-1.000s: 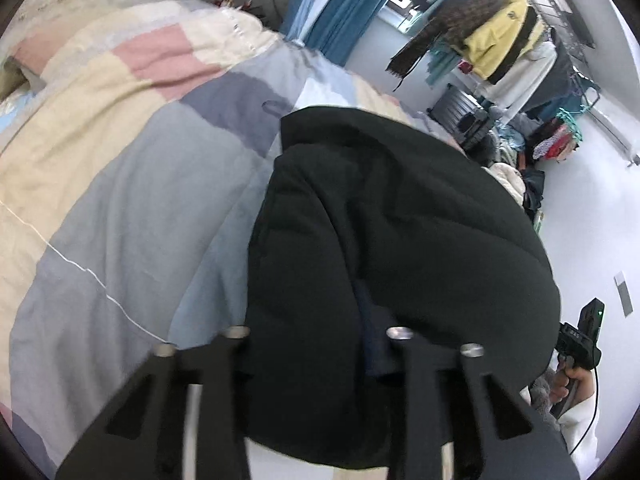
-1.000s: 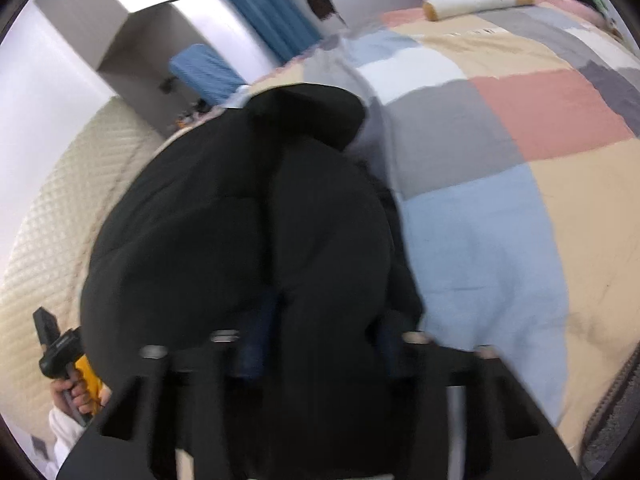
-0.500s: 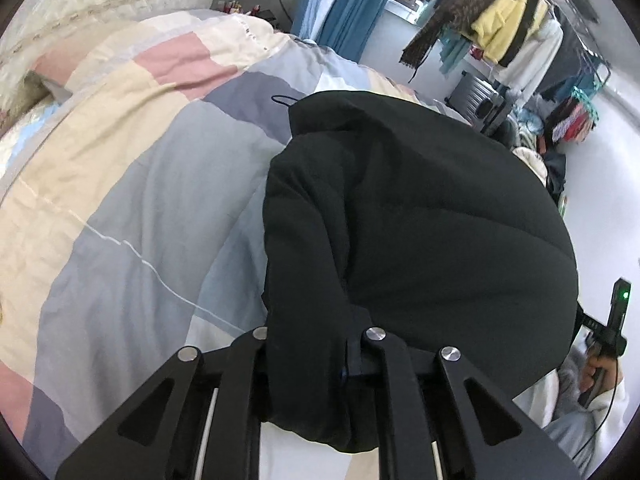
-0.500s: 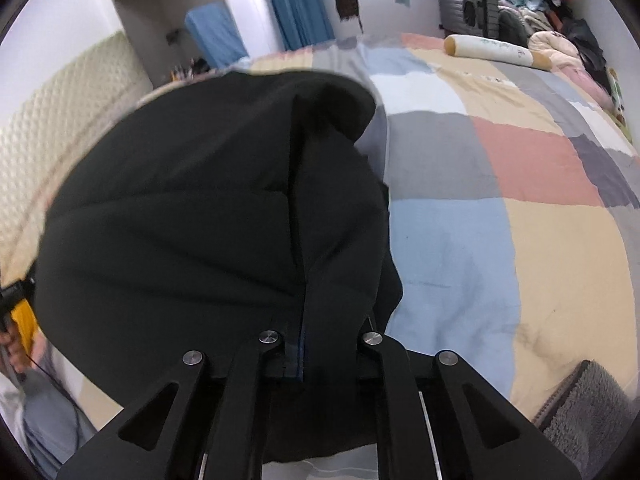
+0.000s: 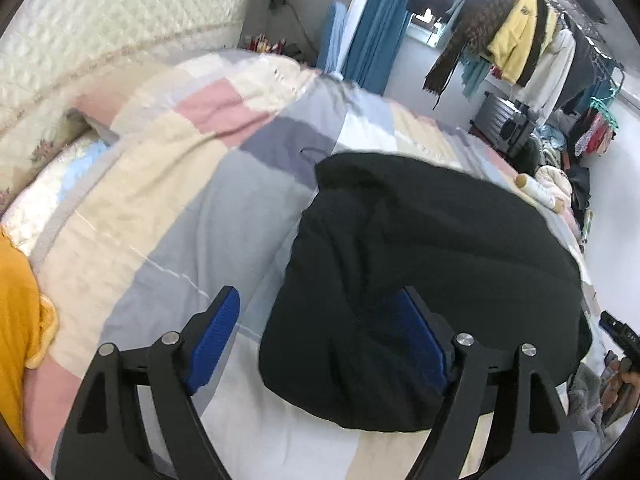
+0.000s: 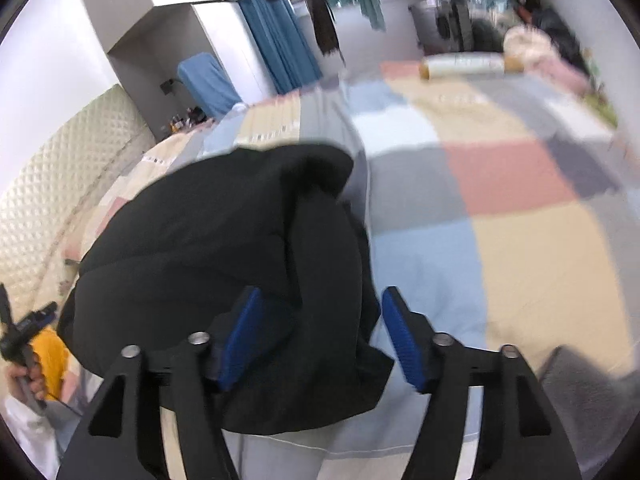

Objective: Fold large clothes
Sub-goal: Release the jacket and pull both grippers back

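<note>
The black jacket (image 5: 432, 272) lies in a thick, puffy bundle on the patchwork bedspread (image 5: 168, 216), close to the near edge of the bed, with its collar end pointing toward the far side. The left gripper (image 5: 320, 340) has its jaws spread wide and grasps nothing; its right blue pad sits against the near corner of the bundle while the left pad hangs over bare bedspread. The right gripper (image 6: 320, 340) is likewise spread apart and empty, with a fold of the jacket lying between its pads, the left pad pressed into or just beside the cloth and the right pad just clear of it. The main risk, as I judge it, is that the padded fabric springs back: with nothing pinning it, the top layer can puff up and slide off, undoing the fold. A pad dragging across the cloth as either tool moves off could catch a seam and pull the corner askew. The bundle also sits near the bed's edge, so a careless nudge could tip the near hem over the side. Blur in the right view leaves the exact pad contact uncertain
</note>
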A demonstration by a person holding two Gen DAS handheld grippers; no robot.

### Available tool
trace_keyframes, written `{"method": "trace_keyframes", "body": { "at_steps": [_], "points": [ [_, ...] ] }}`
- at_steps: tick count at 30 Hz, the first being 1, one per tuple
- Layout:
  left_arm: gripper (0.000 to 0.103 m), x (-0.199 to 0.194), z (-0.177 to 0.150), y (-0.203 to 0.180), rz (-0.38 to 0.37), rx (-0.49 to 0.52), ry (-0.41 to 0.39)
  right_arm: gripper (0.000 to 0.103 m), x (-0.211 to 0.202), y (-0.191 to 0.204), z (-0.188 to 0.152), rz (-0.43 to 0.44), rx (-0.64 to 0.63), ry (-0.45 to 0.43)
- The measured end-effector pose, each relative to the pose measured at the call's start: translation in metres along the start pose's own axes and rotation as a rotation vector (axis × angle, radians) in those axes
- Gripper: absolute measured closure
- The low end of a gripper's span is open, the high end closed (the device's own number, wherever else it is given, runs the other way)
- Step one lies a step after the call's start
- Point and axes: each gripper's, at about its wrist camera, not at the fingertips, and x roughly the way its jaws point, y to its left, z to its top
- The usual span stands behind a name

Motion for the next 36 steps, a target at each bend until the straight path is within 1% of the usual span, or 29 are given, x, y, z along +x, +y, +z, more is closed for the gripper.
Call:
{"method": "trace_keyframes", "body": {
  "at_steps": [1, 4, 6, 7, 8, 9, 10, 11, 12, 14, 16, 20, 23, 26, 27, 29, 31, 33, 36],
  "points": [
    [0.022, -0.01, 0.004, -0.008, 0.01, 0.021, -0.015, 0.034, -0.013, 0.007, 0.005, 0.007, -0.01, -0.032],
    [0.019, -0.038, 0.014, -0.028, 0.021, 0.06, -0.064, 0.022, -0.055, 0.028, 0.022, 0.027, -0.03, -0.132],
    [0.017, -0.06, 0.021, -0.042, -0.002, 0.071, -0.101, 0.019, -0.079, 0.043, 0.03, 0.034, -0.048, -0.192],
    [0.017, -0.076, 0.025, -0.051, -0.018, 0.086, -0.132, 0.015, -0.093, 0.051, 0.034, 0.04, -0.055, -0.223],
    [0.016, -0.083, 0.029, -0.056, -0.025, 0.095, -0.147, 0.01, -0.107, 0.06, 0.038, 0.046, -0.061, -0.256],
    [0.012, -0.099, 0.032, -0.066, -0.036, 0.113, -0.175, 0.008, -0.121, 0.069, 0.041, 0.054, -0.069, -0.285],
    [0.01, -0.107, 0.035, -0.069, -0.043, 0.121, -0.19, 0.004, -0.129, 0.077, 0.045, 0.062, -0.078, -0.311],
    [0.004, -0.12, 0.037, -0.075, -0.06, 0.134, -0.218, 0.001, -0.139, 0.084, 0.046, 0.069, -0.089, -0.338],
    [0.0, -0.135, 0.037, -0.081, -0.076, 0.142, -0.248, 0.001, -0.15, 0.091, 0.046, 0.073, -0.101, -0.367],
    [0.0, -0.157, 0.036, -0.089, -0.104, 0.156, -0.295, 0.0, -0.173, 0.104, 0.045, 0.086, -0.118, -0.418],
    [0.0, -0.174, 0.036, -0.098, -0.127, 0.171, -0.324, 0.0, -0.186, 0.115, 0.045, 0.102, -0.122, -0.441],
    [0.0, -0.201, 0.031, -0.112, -0.111, 0.208, -0.372, 0.0, -0.21, 0.138, 0.038, 0.131, -0.163, -0.493],
    [0.0, -0.216, 0.024, -0.12, -0.112, 0.226, -0.399, 0.0, -0.222, 0.149, 0.027, 0.15, -0.181, -0.533],
    [0.0, -0.226, 0.012, -0.125, -0.12, 0.237, -0.419, 0.0, -0.227, 0.156, 0.013, 0.156, -0.184, -0.551],
    [0.0, -0.229, 0.008, -0.124, -0.134, 0.238, -0.425, 0.0, -0.227, 0.16, 0.009, 0.161, -0.192, -0.552],
    [0.0, -0.232, -0.002, -0.126, -0.151, 0.242, -0.421, 0.0, -0.231, 0.164, 0.0, 0.166, -0.209, -0.549],
    [0.0, -0.235, -0.01, -0.126, -0.146, 0.238, -0.42, 0.0, -0.237, 0.169, -0.01, 0.154, -0.21, -0.556],
    [0.0, -0.233, -0.018, -0.126, -0.141, 0.233, -0.406, 0.0, -0.241, 0.172, -0.017, 0.166, -0.205, -0.57],
    [0.0, -0.235, -0.028, -0.131, -0.147, 0.232, -0.398, 0.0, -0.242, 0.179, -0.031, 0.169, -0.207, -0.568]
  ]
}}
